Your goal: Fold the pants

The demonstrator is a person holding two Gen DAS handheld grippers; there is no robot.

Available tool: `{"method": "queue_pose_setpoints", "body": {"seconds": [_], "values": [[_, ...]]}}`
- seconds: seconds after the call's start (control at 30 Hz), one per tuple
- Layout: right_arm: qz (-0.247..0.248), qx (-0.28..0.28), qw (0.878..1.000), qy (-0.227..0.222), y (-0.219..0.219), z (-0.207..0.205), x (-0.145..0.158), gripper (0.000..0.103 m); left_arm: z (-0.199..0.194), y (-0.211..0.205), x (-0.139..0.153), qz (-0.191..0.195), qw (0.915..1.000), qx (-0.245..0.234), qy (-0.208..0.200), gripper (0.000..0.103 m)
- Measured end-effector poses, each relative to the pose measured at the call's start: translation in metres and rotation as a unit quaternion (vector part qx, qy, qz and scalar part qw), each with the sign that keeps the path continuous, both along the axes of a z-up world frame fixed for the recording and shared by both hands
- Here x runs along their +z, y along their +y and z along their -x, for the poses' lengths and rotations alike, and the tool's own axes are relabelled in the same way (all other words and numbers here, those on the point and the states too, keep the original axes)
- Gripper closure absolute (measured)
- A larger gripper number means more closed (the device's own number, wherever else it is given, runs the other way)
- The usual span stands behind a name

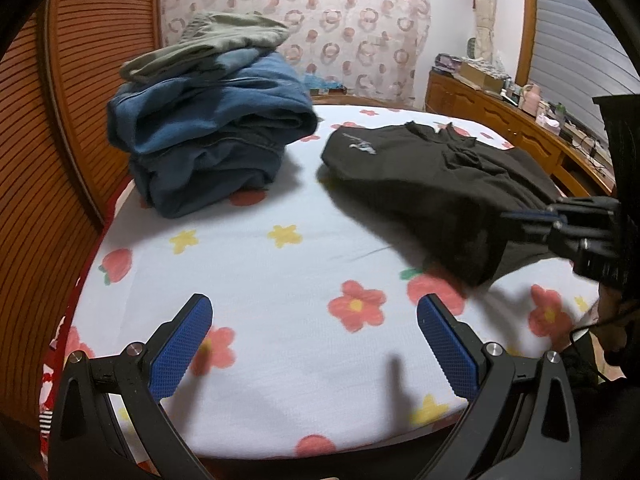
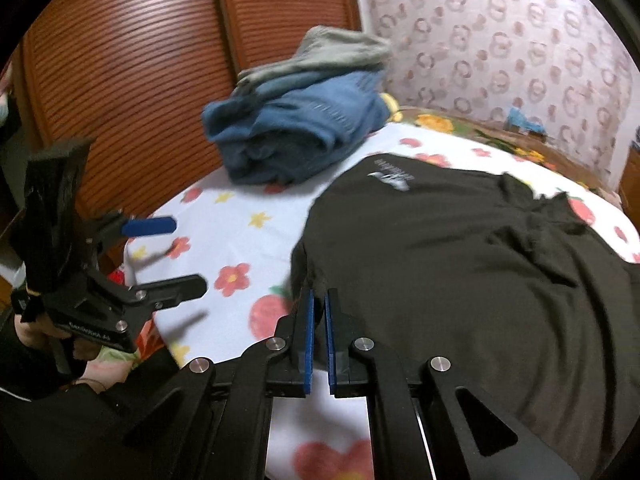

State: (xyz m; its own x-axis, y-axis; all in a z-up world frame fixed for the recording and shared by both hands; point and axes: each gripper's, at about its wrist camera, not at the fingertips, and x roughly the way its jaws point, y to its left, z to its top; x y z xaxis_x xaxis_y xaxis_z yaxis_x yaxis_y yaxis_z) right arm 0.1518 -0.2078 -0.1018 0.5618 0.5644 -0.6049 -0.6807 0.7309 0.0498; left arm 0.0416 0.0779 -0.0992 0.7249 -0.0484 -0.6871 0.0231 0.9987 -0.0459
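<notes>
Flowered bed sheet [image 1: 280, 280], black pants [image 1: 432, 184], folded stack [image 1: 212, 140]

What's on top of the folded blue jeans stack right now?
A folded grey-green cloth garment lies on the folded blue denim jeans stack. What lies beneath the stack is covered; only the white floral bedsheet shows around it.

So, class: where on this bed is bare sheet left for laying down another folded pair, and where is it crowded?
Free: the flowered sheet between the stack of folded clothes and the black pants, widening toward the open left gripper at the near edge. Crowded: the far left corner under the stack, and the right side, where the right gripper pinches the pants' edge.
</notes>
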Motion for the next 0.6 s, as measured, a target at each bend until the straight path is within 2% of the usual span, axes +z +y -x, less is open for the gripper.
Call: {"method": "queue_pose_setpoints", "body": {"seconds": [0.3,0.6], "values": [[-0.016,-0.058,0.998,-0.021,-0.042,0.010,0.016,0.098,-0.018,-0.034,0.011,-0.004,0.9987,-0.049,-0.009,0.001],[-0.032,-0.110,0.993,-0.037,-0.065,0.029,0.023,0.098,-0.042,-0.078,0.021,-0.010,0.9937,-0.111,-0.011,0.001]]}}
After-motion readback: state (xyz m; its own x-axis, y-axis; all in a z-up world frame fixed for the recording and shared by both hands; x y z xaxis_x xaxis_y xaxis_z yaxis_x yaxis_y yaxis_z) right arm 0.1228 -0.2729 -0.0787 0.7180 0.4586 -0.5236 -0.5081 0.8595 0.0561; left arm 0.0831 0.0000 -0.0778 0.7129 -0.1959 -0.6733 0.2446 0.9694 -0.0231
